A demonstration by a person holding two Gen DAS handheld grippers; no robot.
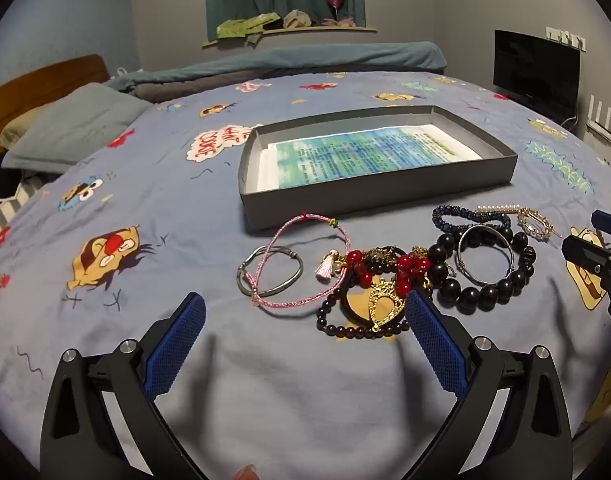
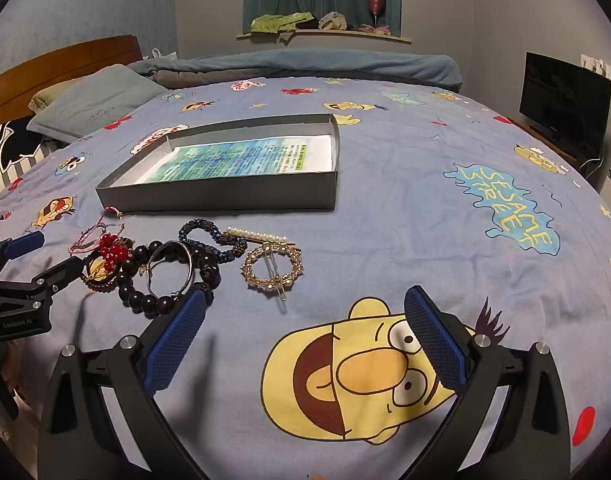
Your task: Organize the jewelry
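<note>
jewelry [image 1: 385, 276] just beyond left tool [image 1: 305, 320]

Bed with jewelry laid out in front of a grey box

The bed [image 2: 385, 208] wears a blue cartoon-print sheet, and a shallow grey box [image 1: 377, 190] lined with a printed sheet sits open near its middle. Just in front of the box the jewelry lies in a loose row: a grey bangle [image 1: 270, 276] crossed by a pink cord bracelet [image 1: 305, 258], a tangle of red beads [image 1: 409, 266] over a gold pendant [image 1: 385, 300] and a dark small-bead strand [image 1: 345, 326], then a chunky black bead bracelet [image 1: 485, 276] with a silver bangle [image 1: 483, 260] on it, a blue beaded bracelet [image 2: 213, 236], a pearl hair clip [image 2: 261, 236] and a round gold brooch [image 2: 271, 268]. A grey pillow [image 2: 101, 104] and a rolled blue blanket [image 2: 305, 62] lie at the far edges.
</note>
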